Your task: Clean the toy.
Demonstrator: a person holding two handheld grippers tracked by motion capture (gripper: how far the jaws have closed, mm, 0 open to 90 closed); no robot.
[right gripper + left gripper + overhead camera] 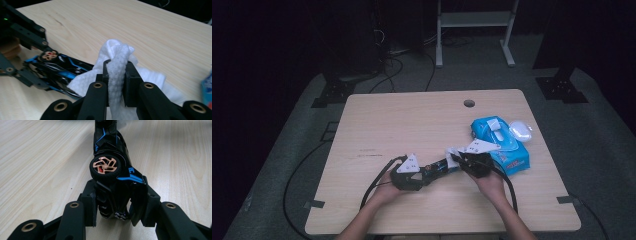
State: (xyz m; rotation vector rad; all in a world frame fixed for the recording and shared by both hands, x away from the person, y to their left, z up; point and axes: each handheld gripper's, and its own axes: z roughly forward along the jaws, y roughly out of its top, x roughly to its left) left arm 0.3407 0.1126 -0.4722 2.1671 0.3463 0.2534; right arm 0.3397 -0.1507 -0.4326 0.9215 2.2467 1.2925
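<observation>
Toy car [112, 165]: black w/ blue stripes, copper-spoked wheel w/ red hub, rolled on its side so the wheel faces up. Rear end is clamped in the left gripper [113, 203], body lies low over the worktop [412, 125], near its front-centre. Wet wipe [117, 65]: white, dimpled, bunched into a wad, pinched in the right gripper [117, 82], draped against the car's other end.
</observation>
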